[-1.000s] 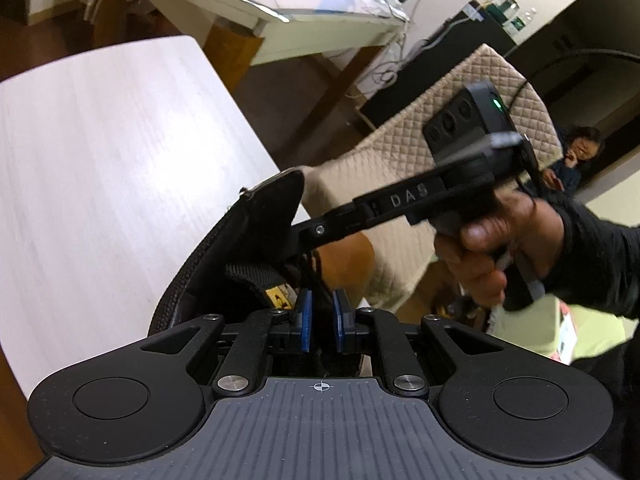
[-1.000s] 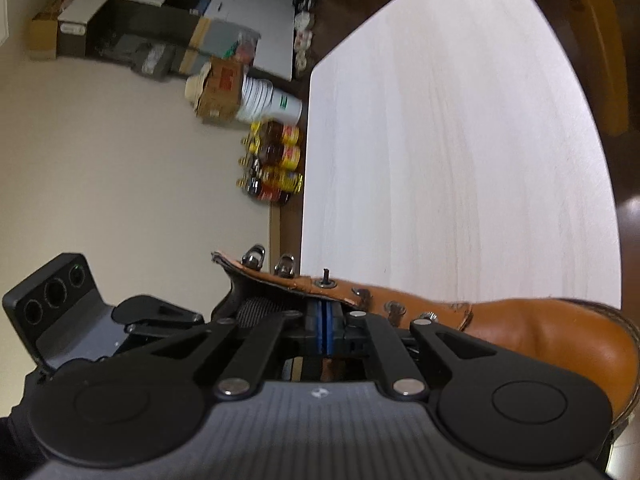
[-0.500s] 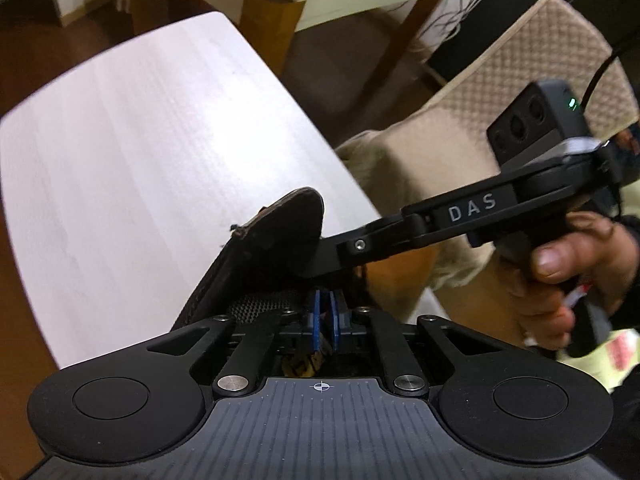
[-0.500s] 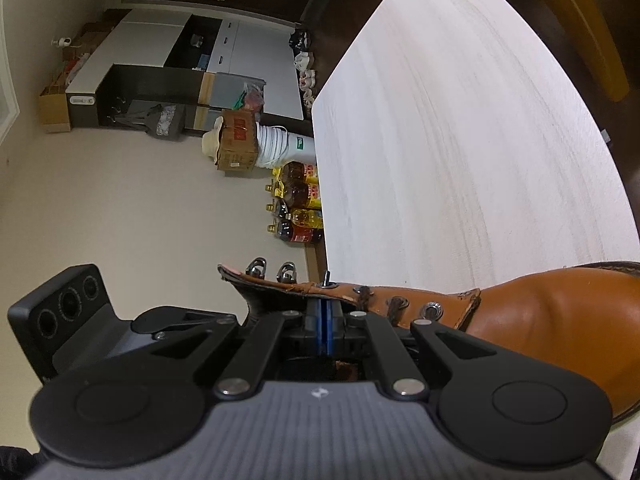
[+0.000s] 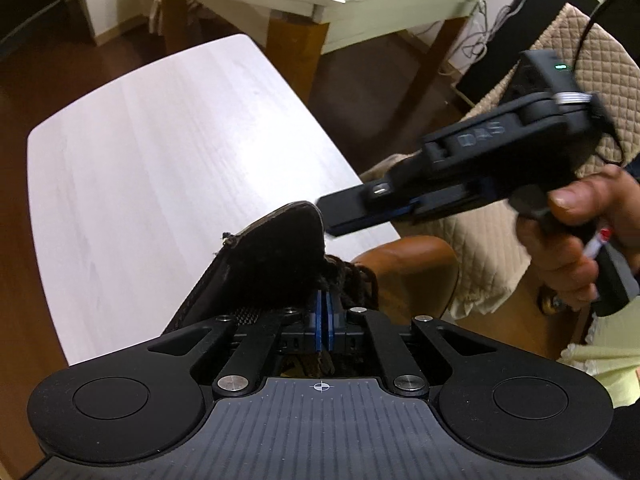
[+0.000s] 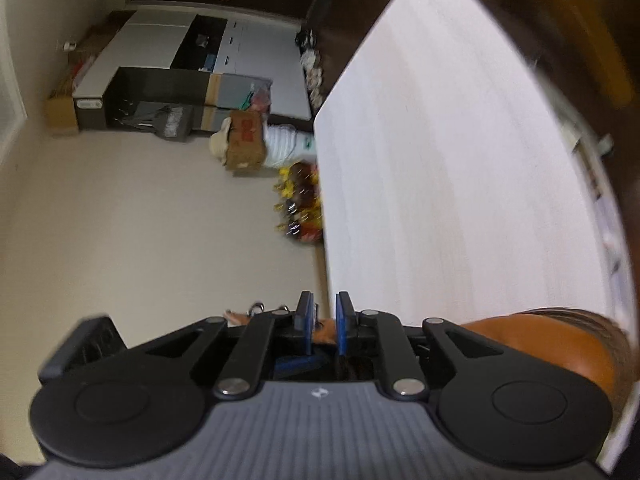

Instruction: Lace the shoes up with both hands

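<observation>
Pinching dark lace (image 5: 352,280), left jaws closed; right jaws opening, empty, over boot (image 6: 540,344).

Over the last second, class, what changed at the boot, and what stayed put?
The left gripper shut its jaws on the dark lace. The right gripper let go, its jaws opening, and drew back from the tongue. The brown boot and white table stayed put.

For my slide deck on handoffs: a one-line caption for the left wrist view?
Left gripper pinches the dark lace at the brown boot while the right gripper opens above.
</observation>
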Motion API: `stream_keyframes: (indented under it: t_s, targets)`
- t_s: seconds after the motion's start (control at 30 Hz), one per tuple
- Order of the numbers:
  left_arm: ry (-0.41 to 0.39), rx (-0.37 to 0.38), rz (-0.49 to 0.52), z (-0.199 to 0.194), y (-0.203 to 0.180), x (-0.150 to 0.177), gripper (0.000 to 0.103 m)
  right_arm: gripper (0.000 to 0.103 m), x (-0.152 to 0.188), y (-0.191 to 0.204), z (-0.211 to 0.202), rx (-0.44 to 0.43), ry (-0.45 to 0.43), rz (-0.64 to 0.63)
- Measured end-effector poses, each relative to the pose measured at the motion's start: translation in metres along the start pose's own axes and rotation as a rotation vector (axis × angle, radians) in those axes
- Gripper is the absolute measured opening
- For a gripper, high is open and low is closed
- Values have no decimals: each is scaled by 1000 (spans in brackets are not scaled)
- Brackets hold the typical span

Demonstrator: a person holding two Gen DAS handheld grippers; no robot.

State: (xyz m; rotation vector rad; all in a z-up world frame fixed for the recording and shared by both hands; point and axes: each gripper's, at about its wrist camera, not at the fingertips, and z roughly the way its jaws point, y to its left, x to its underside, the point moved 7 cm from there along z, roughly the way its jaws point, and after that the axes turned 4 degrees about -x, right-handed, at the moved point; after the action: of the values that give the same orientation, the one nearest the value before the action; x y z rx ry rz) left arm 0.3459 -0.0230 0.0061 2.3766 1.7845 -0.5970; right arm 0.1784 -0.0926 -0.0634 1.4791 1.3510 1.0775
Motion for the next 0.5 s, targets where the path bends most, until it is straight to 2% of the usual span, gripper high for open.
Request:
stream_keyframes:
  t_s: [0.17, 0.2, 0.27, 0.33, 0.37, 0.5]
  targets:
    - [-18, -4, -48, -1, 2, 0, 3, 14, -2, -8, 20, -50, 64, 60]
    - [-24, -4, -68, -1, 3, 1, 3, 4, -3, -10, 23, -63, 79, 71]
    - [-37, -2, -98, -5, 3, 2, 3, 2, -8, -12, 23, -34, 81, 40]
    - [-59, 0, -128, -15, 3, 4, 5, 2, -18, -12, 14, -2, 40, 6]
    - [-73, -2, -143, -21, 2, 6, 5, 2, -34, -11, 2, 31, -27, -27]
    - [-136, -57, -203, -43, 4, 16, 7, 3, -74, -7, -27, 141, -188, -140]
